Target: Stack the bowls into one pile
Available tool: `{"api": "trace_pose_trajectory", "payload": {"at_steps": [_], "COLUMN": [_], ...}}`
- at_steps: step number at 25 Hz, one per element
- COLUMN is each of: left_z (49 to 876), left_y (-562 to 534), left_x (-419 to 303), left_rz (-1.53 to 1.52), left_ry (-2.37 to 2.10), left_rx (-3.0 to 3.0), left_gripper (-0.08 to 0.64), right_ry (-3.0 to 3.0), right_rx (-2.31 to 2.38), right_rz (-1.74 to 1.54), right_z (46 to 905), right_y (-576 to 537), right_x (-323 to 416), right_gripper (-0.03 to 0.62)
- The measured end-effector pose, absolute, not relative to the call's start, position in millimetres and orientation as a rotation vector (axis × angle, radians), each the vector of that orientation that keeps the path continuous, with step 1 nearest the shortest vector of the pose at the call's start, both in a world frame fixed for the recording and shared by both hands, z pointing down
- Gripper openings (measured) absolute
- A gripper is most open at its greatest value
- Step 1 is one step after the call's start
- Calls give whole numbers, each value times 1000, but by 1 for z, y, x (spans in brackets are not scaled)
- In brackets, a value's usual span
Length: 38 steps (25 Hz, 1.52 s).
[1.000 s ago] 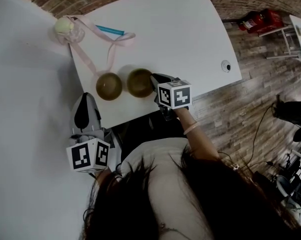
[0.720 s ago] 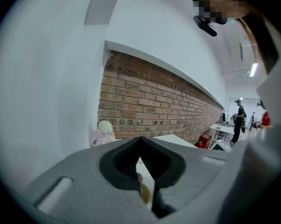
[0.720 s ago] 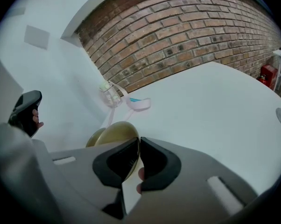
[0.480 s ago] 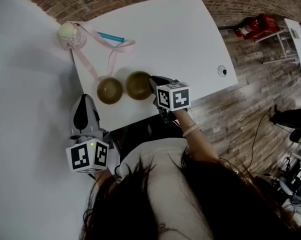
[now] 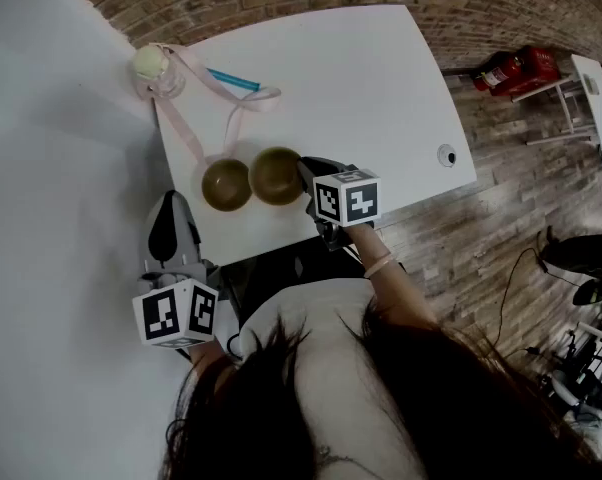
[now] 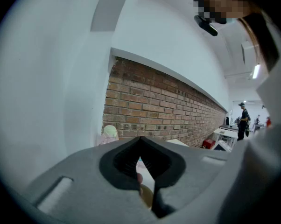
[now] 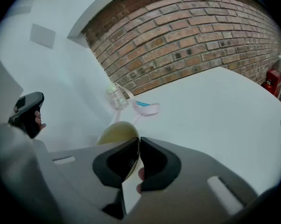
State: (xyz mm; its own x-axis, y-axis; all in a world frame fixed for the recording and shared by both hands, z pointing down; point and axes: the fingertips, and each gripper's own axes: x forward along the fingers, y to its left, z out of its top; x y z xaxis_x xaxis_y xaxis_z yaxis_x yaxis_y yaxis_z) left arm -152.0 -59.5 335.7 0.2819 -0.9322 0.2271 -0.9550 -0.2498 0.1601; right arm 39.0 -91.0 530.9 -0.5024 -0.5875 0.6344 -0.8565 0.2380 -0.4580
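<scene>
Little changed: my right claw (image 7: 139,146) stayed clenched on the right bowl (image 5: 275,174) at the desk's (image 5: 361,88) near edge, bowl not lifted yet. Left claw (image 6: 140,141) hung closed, empty.

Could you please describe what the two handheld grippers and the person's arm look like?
Both the left gripper and right gripper have grey bodies, black-padded jaws and a white cube of black square markers. A pale wristband circles the right wrist.

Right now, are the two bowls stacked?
No, the left bowl and right bowl sit side by side on the table.
</scene>
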Motion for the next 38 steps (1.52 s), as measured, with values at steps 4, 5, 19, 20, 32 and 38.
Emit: {"api": "trace_pose_trajectory", "payload": {"at_steps": [4, 5, 19, 20, 32, 38], "left_z": [334, 334, 333, 333, 331, 331], "left_y": [-56, -55, -42, -41, -32, -30], "left_x": [-158, -160, -189, -191, -214, -225], "left_rz": [124, 122, 87, 85, 76, 83], "left_ry": [-1756, -1762, -1853, -1859, -1923, -1945], "left_rx": [2275, 2271, 2197, 2194, 2143, 2120], "left_gripper": [0, 0, 0, 0, 0, 0], "right_ry": [-2200, -2203, -2255, -2259, -2286, -2291], "right_rx": [1316, 1310, 1215, 1208, 1131, 1100], "right_rz": [1125, 1123, 1086, 1087, 1085, 1085], "right_z": [527, 526, 522, 523, 526, 527], "right_y": [-92, -93, -98, -97, -98, -100], "right_x": [32, 30, -6, -8, -38, -52], "right_gripper": [21, 21, 21, 21, 21, 21]}}
